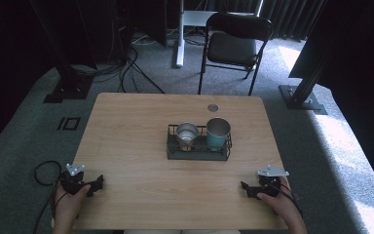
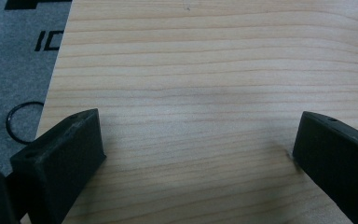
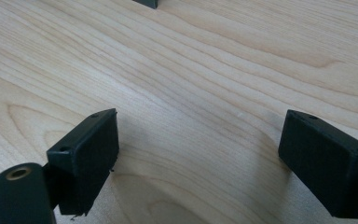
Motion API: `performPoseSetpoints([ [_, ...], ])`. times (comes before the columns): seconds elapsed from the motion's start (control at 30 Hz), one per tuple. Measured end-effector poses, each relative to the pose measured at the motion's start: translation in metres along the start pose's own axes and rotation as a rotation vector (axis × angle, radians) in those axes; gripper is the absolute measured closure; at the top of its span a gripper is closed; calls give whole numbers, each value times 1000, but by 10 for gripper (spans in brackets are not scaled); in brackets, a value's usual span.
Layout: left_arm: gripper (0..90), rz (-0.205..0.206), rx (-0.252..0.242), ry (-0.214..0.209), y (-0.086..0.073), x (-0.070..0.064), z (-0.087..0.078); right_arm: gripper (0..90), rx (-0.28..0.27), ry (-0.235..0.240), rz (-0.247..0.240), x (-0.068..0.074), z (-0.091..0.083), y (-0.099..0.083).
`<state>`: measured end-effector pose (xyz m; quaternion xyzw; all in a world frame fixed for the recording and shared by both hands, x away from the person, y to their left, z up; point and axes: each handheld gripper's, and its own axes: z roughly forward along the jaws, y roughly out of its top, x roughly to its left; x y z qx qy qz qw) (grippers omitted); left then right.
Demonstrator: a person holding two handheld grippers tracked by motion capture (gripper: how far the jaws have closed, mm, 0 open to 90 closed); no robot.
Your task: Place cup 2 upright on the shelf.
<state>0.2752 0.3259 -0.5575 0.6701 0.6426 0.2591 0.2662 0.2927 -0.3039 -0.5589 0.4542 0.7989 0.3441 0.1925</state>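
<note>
Rack [image 1: 198, 151] contents hard to read from the high view — two cups, one steel cup [image 1: 187, 133] on the left, one teal cup [image 1: 217, 133] on the right, mid-table [image 1: 126, 146]. Left gripper [image 1: 97, 184] and right gripper [image 1: 245, 188] sit at the near corners, well apart from the rack. Gripper views show bare wood between the jaws — both spread wide, holding nothing.

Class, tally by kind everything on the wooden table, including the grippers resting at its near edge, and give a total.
Metal cups: 2, a silver cup and a teal cup
Black wire basket: 1
Grippers: 2, left gripper and right gripper
Total: 5
</note>
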Motion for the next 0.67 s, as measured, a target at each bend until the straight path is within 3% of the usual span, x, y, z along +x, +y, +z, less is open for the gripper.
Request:
performPoseSetpoints([
  [0.3, 23, -39, 0, 35, 2, -4, 2, 117, 0, 0, 0, 0, 0, 0],
  [0.67, 23, -39, 2, 38, 2, -4, 2, 117, 0, 0, 0, 0, 0, 0],
])
